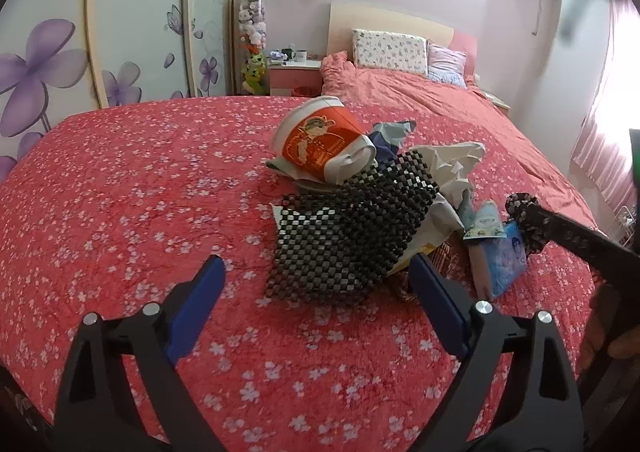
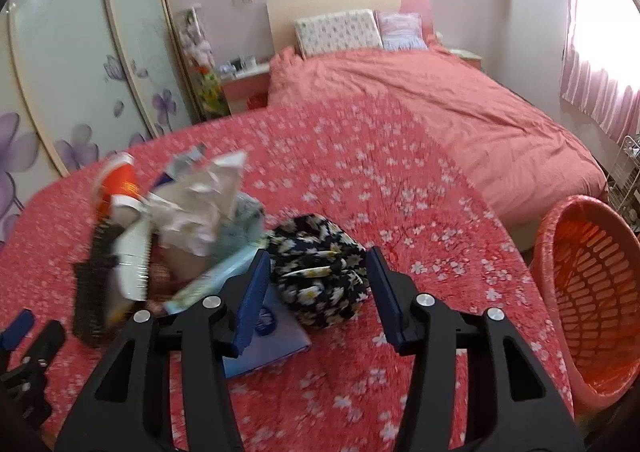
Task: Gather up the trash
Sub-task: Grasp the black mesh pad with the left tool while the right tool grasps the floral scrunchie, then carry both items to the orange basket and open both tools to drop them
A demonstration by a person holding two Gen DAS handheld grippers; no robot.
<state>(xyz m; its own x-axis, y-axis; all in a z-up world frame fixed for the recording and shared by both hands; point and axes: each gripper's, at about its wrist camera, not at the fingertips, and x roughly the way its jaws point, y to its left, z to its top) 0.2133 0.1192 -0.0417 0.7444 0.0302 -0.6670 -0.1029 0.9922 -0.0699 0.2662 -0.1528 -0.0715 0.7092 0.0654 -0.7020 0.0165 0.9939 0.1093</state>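
Trash pile on the red floral bedspread point(image 1: 140, 180). The right gripper point(image 2: 318, 284) stands with its jaws partly open on either side of a dark floral bundle point(image 2: 320, 272); whether the pads point(image 2: 252, 300) press it cannot be told. The bundle lies directly ahead of these jaws, at the pile's right edge, nearest the orange basket point(image 2: 592, 292). The left gripper point(image 1: 316, 292) hangs wide open and empty, just short of the black checkered mat point(image 1: 344, 228), with the orange paper cup point(image 1: 320, 140) behind. The right hand is therefore judged nearer its target.
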